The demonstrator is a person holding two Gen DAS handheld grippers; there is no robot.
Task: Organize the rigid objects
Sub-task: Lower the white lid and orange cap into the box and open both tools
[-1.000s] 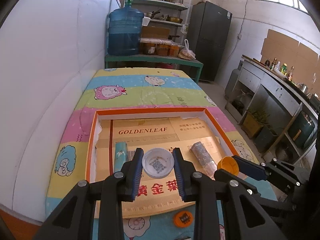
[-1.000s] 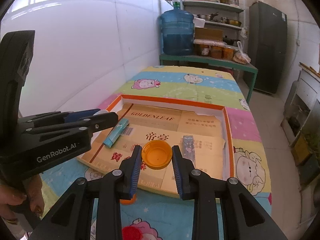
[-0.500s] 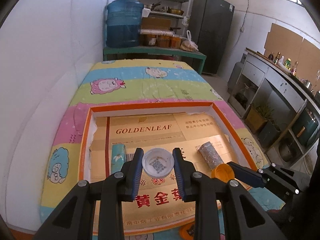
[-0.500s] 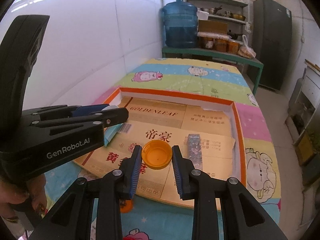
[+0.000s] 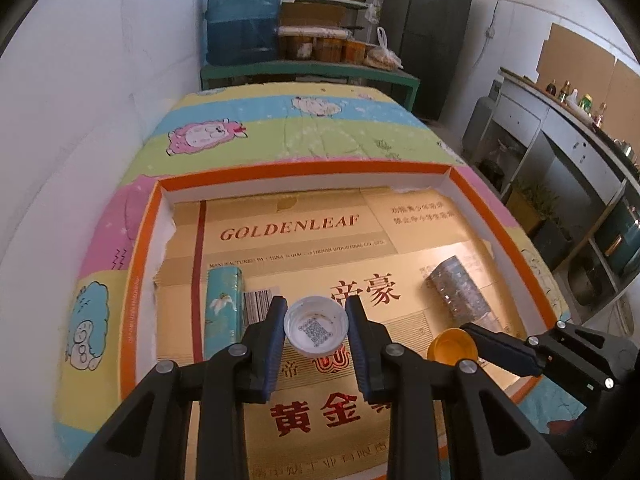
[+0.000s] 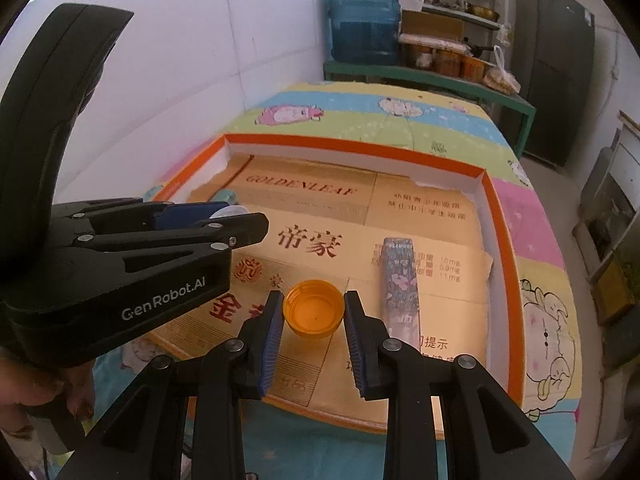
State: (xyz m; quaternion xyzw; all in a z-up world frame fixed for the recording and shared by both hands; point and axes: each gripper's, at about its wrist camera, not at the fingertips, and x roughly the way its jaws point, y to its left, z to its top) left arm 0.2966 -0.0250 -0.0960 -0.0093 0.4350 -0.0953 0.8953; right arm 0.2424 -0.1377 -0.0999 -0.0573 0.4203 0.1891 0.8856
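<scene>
My left gripper [image 5: 316,322] is shut on a white bottle cap [image 5: 316,326], held open side up over the orange-rimmed tray [image 5: 304,170]. My right gripper [image 6: 314,314] is shut on an orange bottle cap [image 6: 314,314], also open side up, above the tray's gold cardboard lining. In the left wrist view the orange cap [image 5: 452,350] and the right gripper show at lower right. A teal box [image 5: 224,306] lies in the tray at left, and a grey patterned box [image 5: 460,290] lies at right. The grey patterned box [image 6: 398,282] sits just right of the orange cap in the right wrist view.
The tray [image 6: 496,208] rests on a cartoon-print cloth [image 5: 288,124] over a table against a white wall. A blue water jug [image 5: 242,20] and shelves with jars stand beyond the far end. A person's hand [image 6: 48,396] holds the left gripper's handle.
Both grippers have come down and forward over the tray, each still carrying its cap. The tray and its two boxes look larger and closer.
</scene>
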